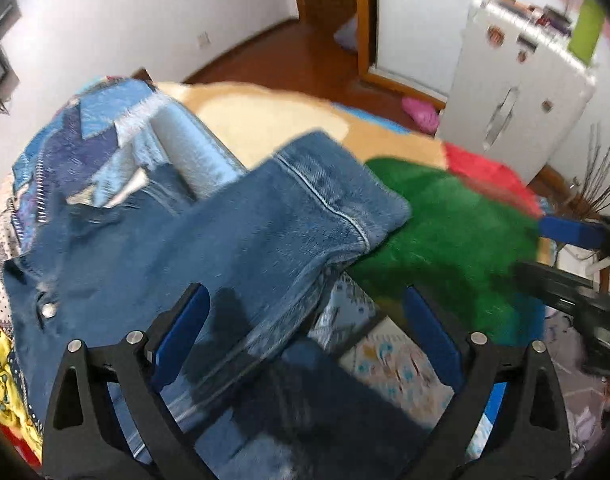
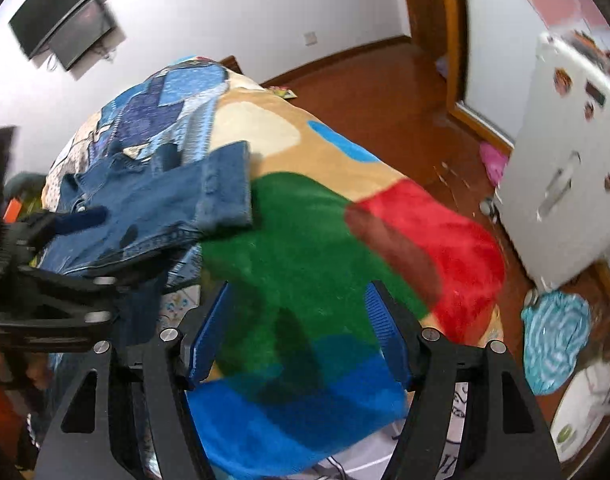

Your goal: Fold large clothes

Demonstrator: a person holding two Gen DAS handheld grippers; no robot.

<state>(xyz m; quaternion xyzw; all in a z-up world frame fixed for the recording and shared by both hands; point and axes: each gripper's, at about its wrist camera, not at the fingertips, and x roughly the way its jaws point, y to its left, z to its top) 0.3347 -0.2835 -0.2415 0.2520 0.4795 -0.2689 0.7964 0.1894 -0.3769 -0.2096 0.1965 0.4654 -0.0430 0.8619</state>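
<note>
A blue denim jacket (image 1: 193, 240) lies on a bed, one sleeve folded across toward the green patch of a colourful fleece blanket (image 1: 457, 232). My left gripper (image 1: 305, 320) is open just above the jacket's near edge, nothing between its blue pads. In the right wrist view the jacket (image 2: 157, 204) lies at the left and the left gripper (image 2: 57, 264) hovers over it. My right gripper (image 2: 297, 332) is open and empty over the blanket (image 2: 305, 248). It also shows at the right edge of the left wrist view (image 1: 577, 256).
A patchwork blue quilt (image 1: 89, 132) lies beyond the jacket. A white fridge (image 2: 561, 184) stands to the right on the wooden floor (image 2: 377, 92). A striped teal bundle (image 2: 553, 340) lies on the floor. A dark screen (image 2: 65, 8) hangs on the wall.
</note>
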